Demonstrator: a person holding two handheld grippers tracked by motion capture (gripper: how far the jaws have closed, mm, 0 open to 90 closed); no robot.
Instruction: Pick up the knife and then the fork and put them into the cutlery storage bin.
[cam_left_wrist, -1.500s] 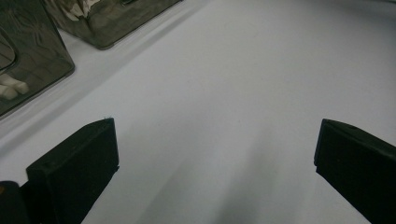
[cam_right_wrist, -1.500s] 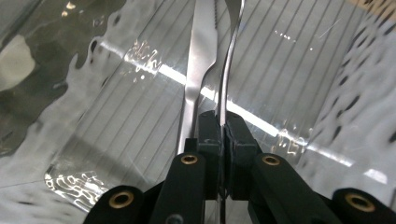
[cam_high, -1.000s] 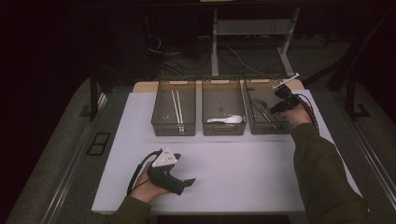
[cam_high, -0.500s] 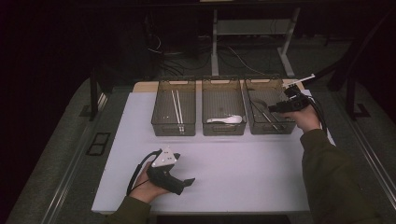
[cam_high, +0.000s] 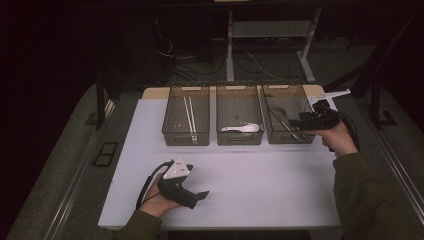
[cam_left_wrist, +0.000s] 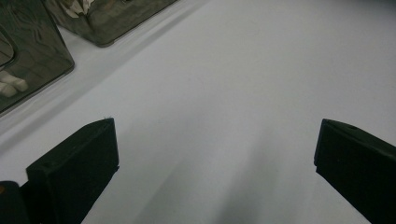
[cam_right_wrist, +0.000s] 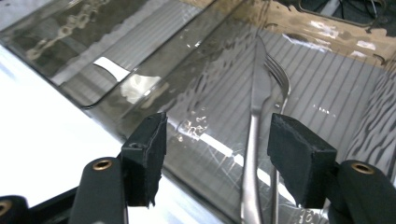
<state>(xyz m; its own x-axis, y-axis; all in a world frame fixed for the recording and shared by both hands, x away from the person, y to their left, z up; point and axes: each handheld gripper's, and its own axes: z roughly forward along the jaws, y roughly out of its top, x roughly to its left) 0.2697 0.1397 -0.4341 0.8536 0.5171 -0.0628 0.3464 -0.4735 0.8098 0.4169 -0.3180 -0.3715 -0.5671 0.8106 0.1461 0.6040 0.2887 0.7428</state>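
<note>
**Right gripper open above the cutlery bin**

High view: three clear bins stand in a row at the table's (cam_high: 280, 190) 12 o'clock edge. The left bin (cam_high: 186, 116) holds chopsticks (cam_high: 189, 114), the middle bin (cam_high: 239, 115) a white spoon (cam_high: 242, 128), and the right bin (cam_high: 288, 114) metal cutlery. The right gripper (cam_high: 295, 123) sits at 2 o'clock of the table, at the right bin's 3 o'clock wall, its jaws pointing toward 9 o'clock over the bin; the hand (cam_high: 339, 138) holds it from the 3 o'clock side. The left gripper (cam_high: 200, 196) rests on the table near its 7 o'clock corner, jaws pointing toward 3 o'clock, well apart from the bins.

Left gripper view: the left gripper (cam_left_wrist: 215, 154) has its jaws spread wide over bare white table, with nothing between them. Two bin corners appear at 10 and 11 o'clock.

Right gripper view: the right gripper (cam_right_wrist: 217, 156) has just been opening its jaws; they now stand apart and released, with nothing gripped. Beyond and below them, inside the right bin (cam_right_wrist: 140, 60), a knife (cam_right_wrist: 254, 121) and a fork (cam_right_wrist: 279, 84) lie side by side, running from 6 toward 12 o'clock. The knife's handle passes through the gap near the jaw at 3 o'clock, but the pads do not touch it.
</note>
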